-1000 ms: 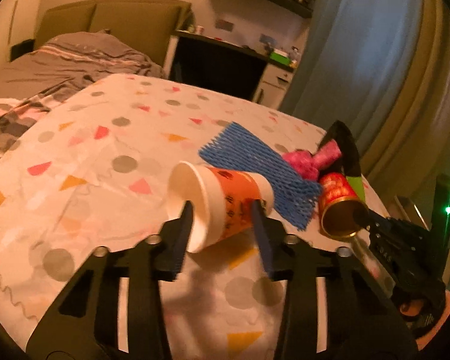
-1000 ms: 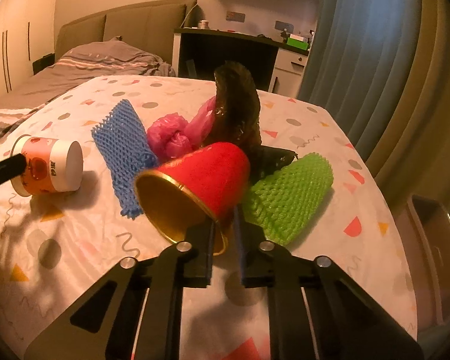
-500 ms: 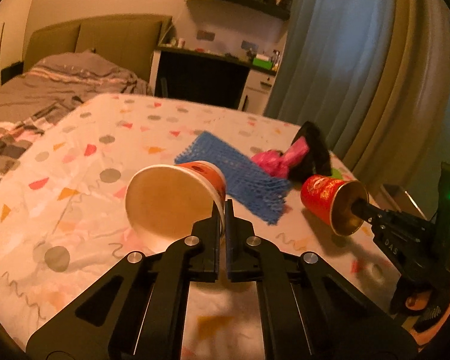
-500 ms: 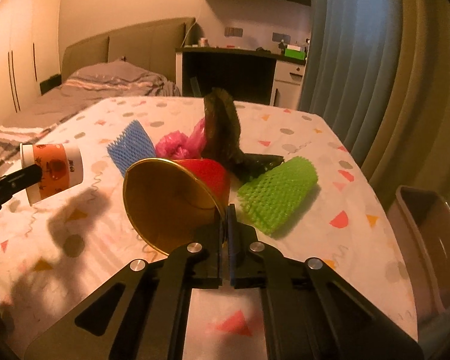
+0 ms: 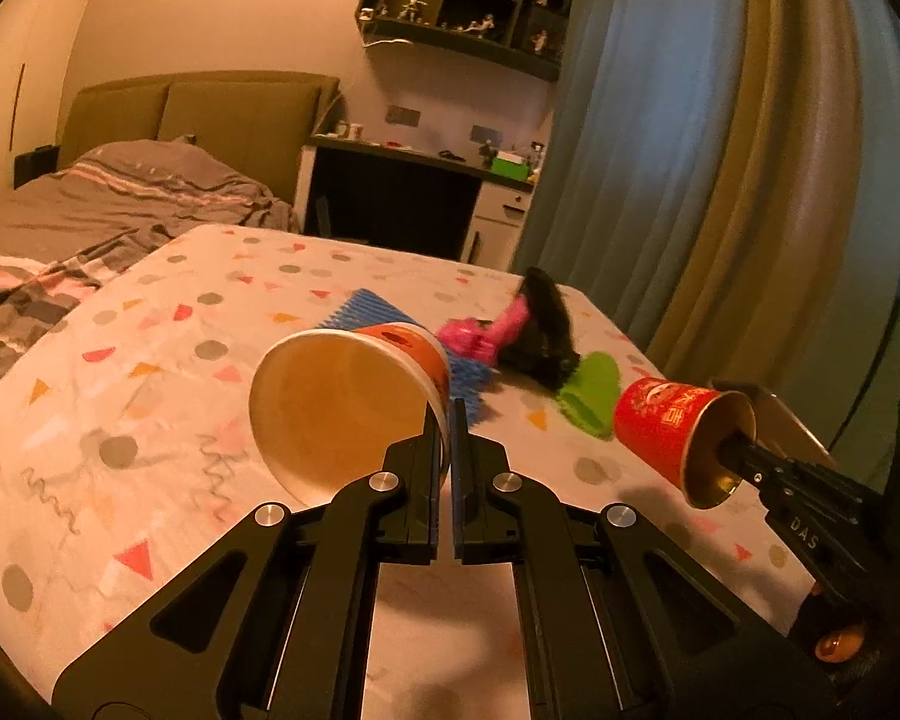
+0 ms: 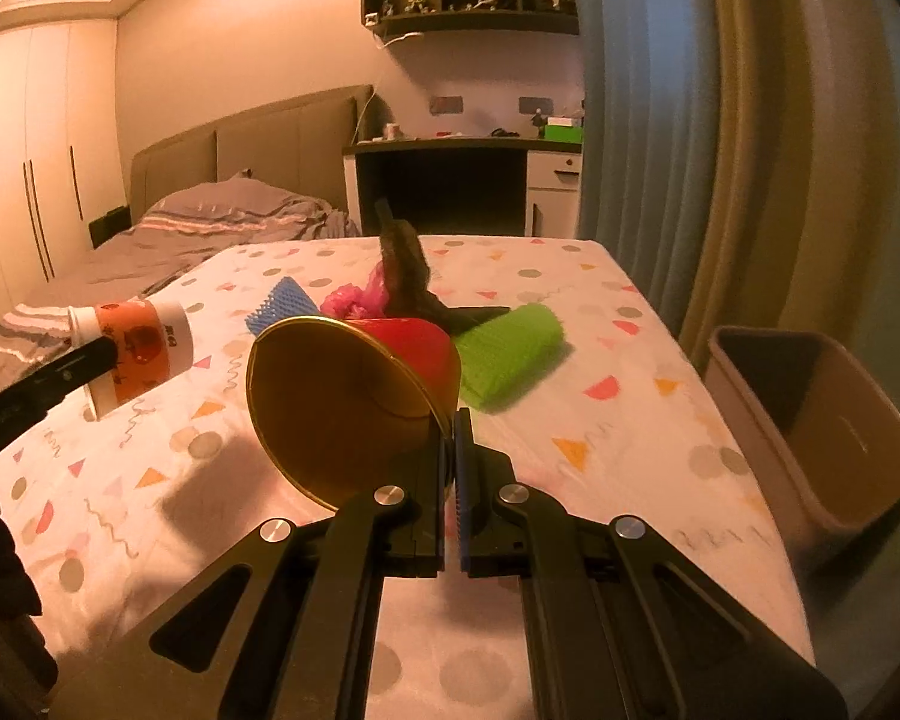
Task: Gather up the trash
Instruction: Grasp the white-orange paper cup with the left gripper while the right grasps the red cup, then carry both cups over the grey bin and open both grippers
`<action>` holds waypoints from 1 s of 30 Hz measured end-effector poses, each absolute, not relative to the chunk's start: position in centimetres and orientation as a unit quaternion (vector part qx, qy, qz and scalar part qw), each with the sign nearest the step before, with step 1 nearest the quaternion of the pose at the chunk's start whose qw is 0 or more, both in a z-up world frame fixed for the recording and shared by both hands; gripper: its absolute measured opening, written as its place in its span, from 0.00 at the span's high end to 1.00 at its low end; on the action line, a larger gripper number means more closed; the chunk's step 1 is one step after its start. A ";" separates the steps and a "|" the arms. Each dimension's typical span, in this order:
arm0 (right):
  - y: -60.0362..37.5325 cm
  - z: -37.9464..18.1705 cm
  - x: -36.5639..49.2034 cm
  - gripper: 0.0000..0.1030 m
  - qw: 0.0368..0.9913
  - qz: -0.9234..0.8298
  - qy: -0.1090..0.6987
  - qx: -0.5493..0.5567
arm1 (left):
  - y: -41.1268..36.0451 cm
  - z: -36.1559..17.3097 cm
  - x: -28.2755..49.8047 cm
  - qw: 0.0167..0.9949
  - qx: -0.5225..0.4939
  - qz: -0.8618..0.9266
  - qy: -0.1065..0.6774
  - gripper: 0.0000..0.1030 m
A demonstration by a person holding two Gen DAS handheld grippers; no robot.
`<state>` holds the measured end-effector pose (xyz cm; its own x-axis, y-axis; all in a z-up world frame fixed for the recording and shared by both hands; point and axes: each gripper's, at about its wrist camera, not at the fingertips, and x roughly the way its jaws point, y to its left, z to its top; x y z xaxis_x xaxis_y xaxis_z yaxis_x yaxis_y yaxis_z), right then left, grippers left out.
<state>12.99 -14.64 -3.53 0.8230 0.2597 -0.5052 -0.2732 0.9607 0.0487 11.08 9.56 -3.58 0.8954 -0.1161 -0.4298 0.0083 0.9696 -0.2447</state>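
You are holding a cup in each claw, both lifted clear of the table.

Your left gripper [image 5: 444, 420] is pinching the rim of the orange paper cup [image 5: 354, 402], and your right gripper [image 6: 450, 438] is clamping the rim of the red cup [image 6: 360, 402]; both cups are tipping mouth toward you. The bin [image 6: 810, 420] is sitting at the right, beside the table [image 6: 600, 450]. Blue netting [image 6: 282, 306], a pink bag [image 6: 354, 303], a dark wrapper [image 6: 405, 264] and green netting [image 6: 510, 354] are lying farther back. Because you are gripping only thin rims, a quick swing could be twisting a cup loose or crushing it, dropping it short of the bin.
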 end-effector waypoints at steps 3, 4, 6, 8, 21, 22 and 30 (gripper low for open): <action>-15.8 -3.5 12.0 0.97 0.956 0.136 0.261 -0.003 | 8.4 -3.5 10.3 0.966 -0.118 -0.042 0.225 0.98; -16.1 -3.5 11.7 0.97 0.956 0.135 0.260 -0.002 | 8.1 -3.5 10.2 0.966 -0.117 -0.045 0.226 0.98; -16.9 -3.5 11.2 0.96 0.957 0.131 0.258 0.004 | 7.2 -3.4 9.9 0.967 -0.111 -0.051 0.226 0.98; -17.6 -3.4 10.8 0.97 0.959 0.127 0.255 0.009 | 6.2 -3.2 9.7 0.967 -0.105 -0.059 0.224 0.98; -22.9 -3.1 9.5 0.97 0.966 0.094 0.236 0.044 | 0.5 -2.5 10.2 0.966 -0.075 -0.104 0.224 0.98; -23.2 -3.1 9.5 0.97 0.967 0.093 0.235 0.046 | 0.2 -2.4 10.3 0.966 -0.074 -0.106 0.224 0.98; -26.1 -3.3 9.4 0.96 0.969 0.073 0.228 0.062 | -3.7 -2.2 11.4 0.963 -0.048 -0.138 0.227 0.98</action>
<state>9.41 -26.06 -3.30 0.8853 0.1702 -0.4328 -0.1137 0.9816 0.1534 11.43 -3.70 -2.15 0.8590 -0.2881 -0.4233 0.2441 0.9571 -0.1560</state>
